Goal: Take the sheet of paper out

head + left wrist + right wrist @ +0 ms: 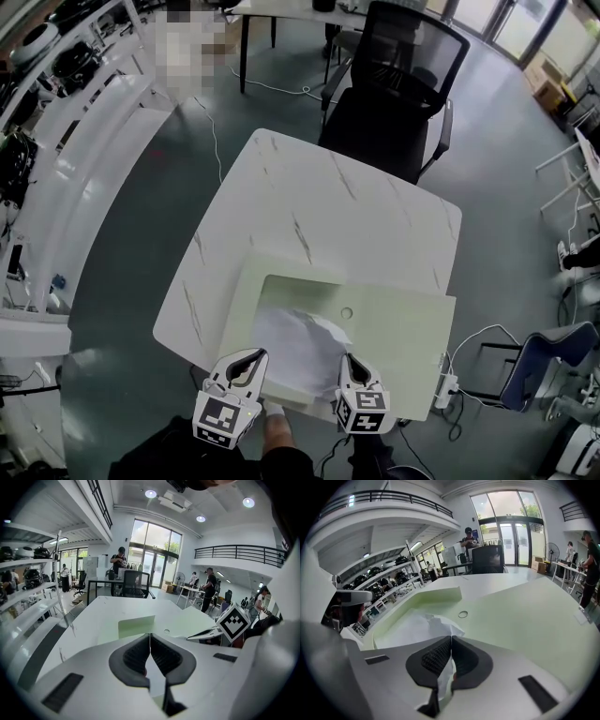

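Closest in are two claws, both over the near end of a pale green case (403, 323). The left claw (249, 357) has its jaws pressed together by the case's near left corner; I can't tell whether the pale sliver between them is something pinched. The right claw (349, 360) is clamped on the near right edge of the one sheet (298, 339), which lies crumpled in the case's shallow hollow, with nothing else in there. A small ring (347, 312) sits on the case just beyond the paper. The case covers the near corner of a white marble table (309, 197). A power strip (447, 382) lies on the floor to the right. One black chair (389, 89) stands at the table's far edge, and white shelves (70, 112) run along the left.
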Motion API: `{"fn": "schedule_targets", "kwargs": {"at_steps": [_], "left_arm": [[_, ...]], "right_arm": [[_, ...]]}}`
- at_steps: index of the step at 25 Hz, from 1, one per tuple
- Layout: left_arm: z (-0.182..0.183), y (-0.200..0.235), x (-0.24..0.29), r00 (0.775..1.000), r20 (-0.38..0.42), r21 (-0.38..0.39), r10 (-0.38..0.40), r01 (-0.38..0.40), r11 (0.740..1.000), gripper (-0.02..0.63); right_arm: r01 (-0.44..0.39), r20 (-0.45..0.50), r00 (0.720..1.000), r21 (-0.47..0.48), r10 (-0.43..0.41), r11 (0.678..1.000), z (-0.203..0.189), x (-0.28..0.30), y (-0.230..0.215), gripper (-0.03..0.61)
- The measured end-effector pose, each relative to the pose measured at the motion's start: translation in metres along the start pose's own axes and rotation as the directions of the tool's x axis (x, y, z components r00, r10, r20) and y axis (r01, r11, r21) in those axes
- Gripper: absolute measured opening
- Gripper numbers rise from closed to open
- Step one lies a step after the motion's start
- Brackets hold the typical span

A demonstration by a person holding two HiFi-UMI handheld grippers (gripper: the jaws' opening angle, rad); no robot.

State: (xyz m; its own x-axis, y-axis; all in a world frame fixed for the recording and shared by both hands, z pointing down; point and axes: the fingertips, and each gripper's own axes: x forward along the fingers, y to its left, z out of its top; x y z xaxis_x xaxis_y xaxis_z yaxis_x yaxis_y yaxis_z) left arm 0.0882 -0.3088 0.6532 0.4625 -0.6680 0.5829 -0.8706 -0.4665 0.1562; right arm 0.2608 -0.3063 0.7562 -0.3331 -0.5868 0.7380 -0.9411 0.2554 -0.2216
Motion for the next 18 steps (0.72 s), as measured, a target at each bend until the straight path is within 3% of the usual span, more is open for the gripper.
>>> {"fn": "schedule_targets", "kwargs": {"at_steps": [10, 18], "left_arm": [[0.008, 0.001, -0.015, 1.0, 0.016, 0.01, 0.008, -0.008, 1.0, 0.025], [0.034, -0.007, -0.046, 0.998, 0.069, 0.051, -0.012, 0.009, 0.999, 0.025]], "right_arm": [[0.013, 0.04, 0.999, 0.01, -0.013, 1.0, 0.011, -0.015, 0.003, 0.018], [0.054, 0.112, 0.992, 0.017, -0.056, 0.998, 0.033, -0.057, 0.013, 0.018]]}}
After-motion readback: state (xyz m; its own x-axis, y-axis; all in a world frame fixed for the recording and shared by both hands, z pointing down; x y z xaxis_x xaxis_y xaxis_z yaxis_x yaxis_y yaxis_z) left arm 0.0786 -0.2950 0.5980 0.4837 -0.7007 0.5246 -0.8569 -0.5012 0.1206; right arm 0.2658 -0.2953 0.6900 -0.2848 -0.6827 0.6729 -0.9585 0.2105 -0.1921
